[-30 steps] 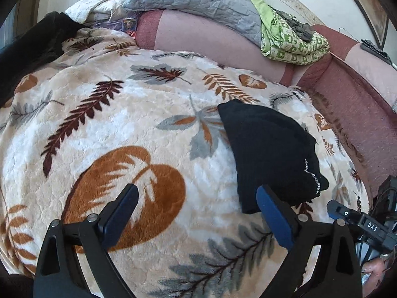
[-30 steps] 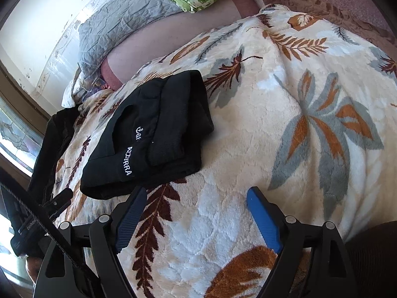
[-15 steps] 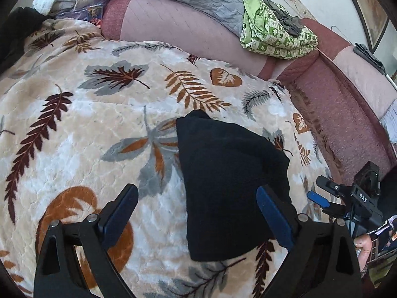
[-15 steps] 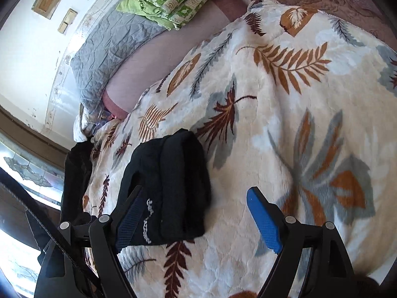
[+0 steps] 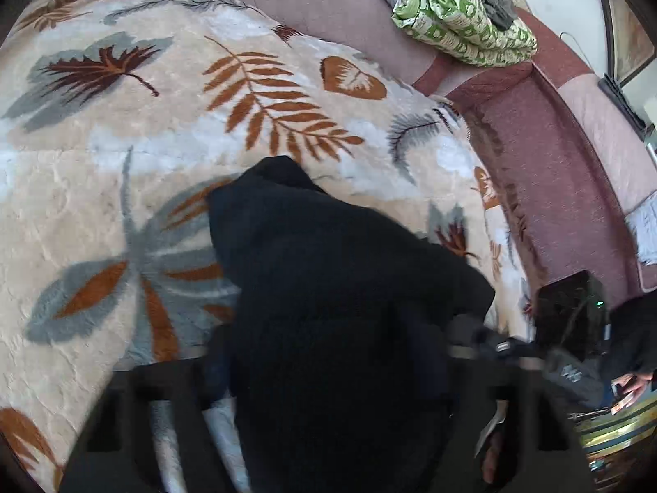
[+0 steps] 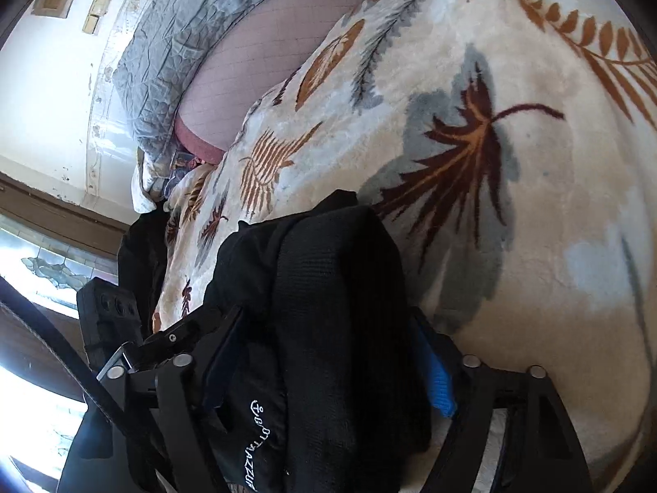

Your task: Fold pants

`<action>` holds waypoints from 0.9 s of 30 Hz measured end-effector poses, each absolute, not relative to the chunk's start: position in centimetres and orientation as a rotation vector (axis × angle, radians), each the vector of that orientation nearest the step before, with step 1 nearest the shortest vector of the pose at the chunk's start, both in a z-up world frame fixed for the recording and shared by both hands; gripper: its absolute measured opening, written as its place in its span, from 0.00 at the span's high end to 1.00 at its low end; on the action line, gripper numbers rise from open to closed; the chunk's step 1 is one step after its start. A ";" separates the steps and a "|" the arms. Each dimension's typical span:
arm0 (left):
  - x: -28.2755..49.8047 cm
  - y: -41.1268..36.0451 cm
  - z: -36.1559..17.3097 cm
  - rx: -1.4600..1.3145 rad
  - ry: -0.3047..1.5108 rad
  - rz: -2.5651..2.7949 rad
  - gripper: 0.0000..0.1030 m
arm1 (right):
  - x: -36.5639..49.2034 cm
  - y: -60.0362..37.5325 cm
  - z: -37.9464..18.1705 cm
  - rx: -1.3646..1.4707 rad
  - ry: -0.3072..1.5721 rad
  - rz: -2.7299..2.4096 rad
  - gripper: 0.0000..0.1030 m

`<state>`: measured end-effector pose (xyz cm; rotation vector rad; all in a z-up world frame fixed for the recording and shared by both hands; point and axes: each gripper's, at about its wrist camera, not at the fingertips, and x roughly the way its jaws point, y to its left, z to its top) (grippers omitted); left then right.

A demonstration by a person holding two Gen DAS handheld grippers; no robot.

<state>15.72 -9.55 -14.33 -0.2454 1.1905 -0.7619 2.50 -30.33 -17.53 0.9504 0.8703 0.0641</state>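
Note:
The folded black pants (image 5: pixel 328 287) lie on the leaf-patterned blanket (image 5: pixel 123 143), with white lettering near one edge in the right wrist view (image 6: pixel 328 328). My left gripper (image 5: pixel 324 369) reaches around the bundle; its fingers are blurred and mostly hidden by the cloth. My right gripper (image 6: pixel 328 374) is open, its blue pads (image 6: pixel 439 382) on either side of the bundle, wide apart. The right gripper also shows at the far side of the pants in the left wrist view (image 5: pixel 505 345).
A maroon sofa back (image 5: pixel 554 143) runs along the blanket's far and right edges. A green patterned cloth (image 5: pixel 460 12) and a grey quilt (image 6: pixel 184 33) lie on it. Dark clothing (image 6: pixel 139 254) lies at the blanket's left edge by a window.
Both grippers have moved forward onto the folded pants, which now sit between the fingers of each. The pants fill much more of both views.

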 end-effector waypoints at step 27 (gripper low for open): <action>18.5 -5.8 -9.5 -0.247 1.039 -0.560 0.38 | 7.6 -31.8 -11.9 0.600 0.700 -0.102 0.36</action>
